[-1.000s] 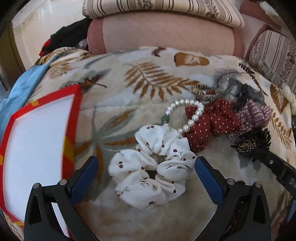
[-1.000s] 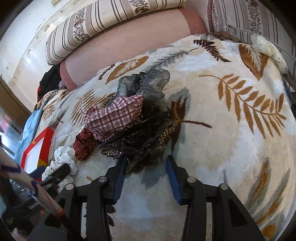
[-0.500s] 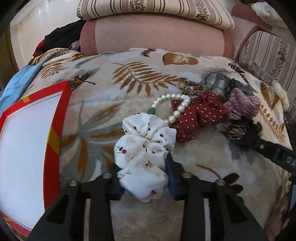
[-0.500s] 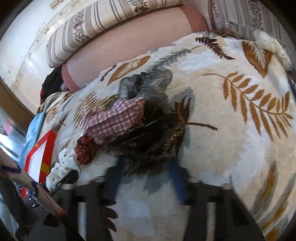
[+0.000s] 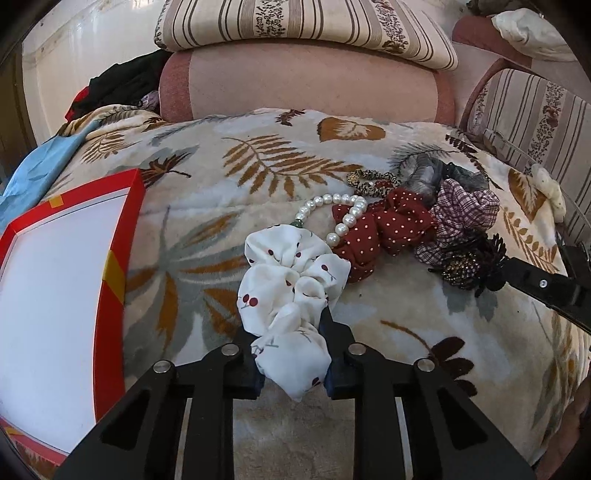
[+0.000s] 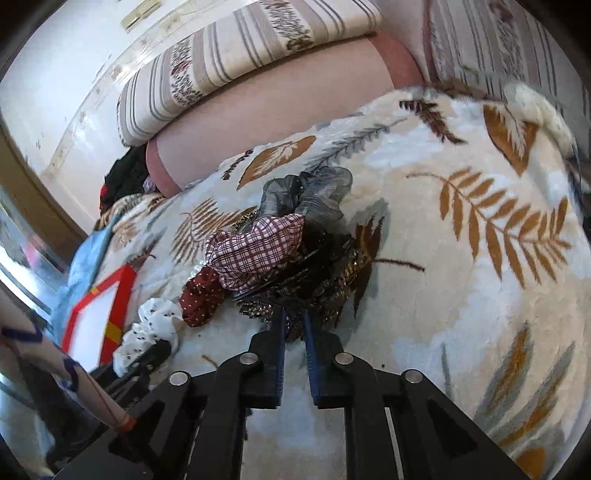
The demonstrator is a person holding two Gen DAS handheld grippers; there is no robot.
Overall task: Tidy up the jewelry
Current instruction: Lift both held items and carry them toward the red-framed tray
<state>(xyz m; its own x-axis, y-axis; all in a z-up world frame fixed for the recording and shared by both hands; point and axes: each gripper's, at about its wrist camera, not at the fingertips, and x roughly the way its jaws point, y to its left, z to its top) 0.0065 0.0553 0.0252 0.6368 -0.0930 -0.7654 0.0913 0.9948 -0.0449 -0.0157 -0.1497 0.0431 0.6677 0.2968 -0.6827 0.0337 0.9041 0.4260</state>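
Left wrist view: left gripper (image 5: pixel 291 354), jaws just closed, clamps the white cherry-print scrunchie (image 5: pixel 291 291); lift straight, sparing the pearl bracelet (image 5: pixel 338 218) ahead. Right gripper (image 6: pixel 293 332), closing, pinches the black sequinned hair clip (image 6: pixel 314 284); raise slowly.

A leaf-print blanket (image 5: pixel 295 162) covers the seat; striped cushions (image 5: pixel 303 26) top a pink bolster (image 5: pixel 295 85), white wall (image 6: pixel 66 59) behind

Soft daylight fills both views and the blanket (image 5: pixel 258 177) looks bright, with only short, faint shadows beside the things on it. The white inside of the red box (image 5: pixel 55 295) is overexposed. The left view is sharp. The right view is blurred at its left edge. Both fisheye pictures curve strongly, with dark corners
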